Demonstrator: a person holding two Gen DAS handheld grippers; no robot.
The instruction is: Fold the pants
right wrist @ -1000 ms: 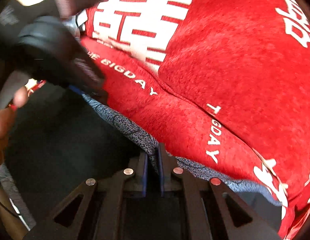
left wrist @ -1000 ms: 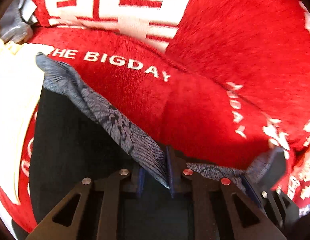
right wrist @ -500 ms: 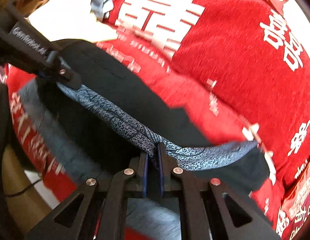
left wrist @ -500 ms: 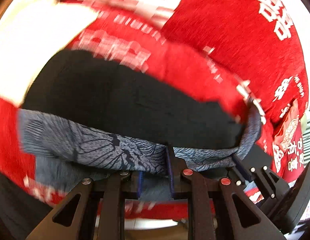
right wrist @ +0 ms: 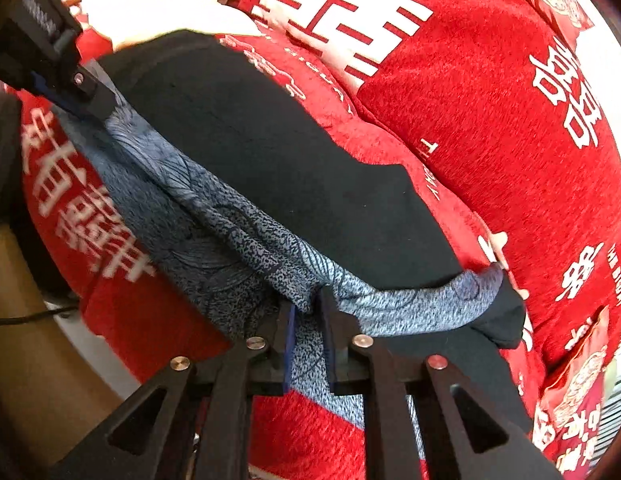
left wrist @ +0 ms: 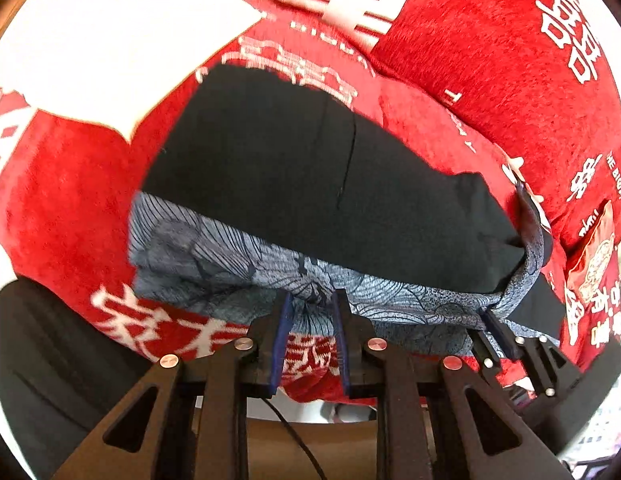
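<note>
Black pants (left wrist: pixel 310 168) with a grey-blue patterned edge (left wrist: pixel 214 256) lie spread on a red blanket (left wrist: pixel 62 200) printed with white characters. My left gripper (left wrist: pixel 312 306) is shut on a bunch of that patterned edge near the blanket's front border. It also shows at the upper left of the right wrist view, the left gripper (right wrist: pixel 90 96) still pinching the cloth. My right gripper (right wrist: pixel 306 308) has the same edge (right wrist: pixel 390 300) between its fingers and its jaws are opening. In the left wrist view the right gripper (left wrist: pixel 490 324) sits further right along the edge.
A red pillow (left wrist: pixel 490 60) with white characters lies behind the pants. White cloth (left wrist: pixel 110 40) sits at the back left. A red snack packet (left wrist: pixel 590 256) lies at the right. Below the blanket's front border are a black cable (left wrist: pixel 294 432) and a dark object (left wrist: pixel 38 360).
Both grippers have drawn the patterned edge back from beside the pillow to the blanket's front border, leaving the black pants spread out. The right fingers stand slightly wider apart.
</note>
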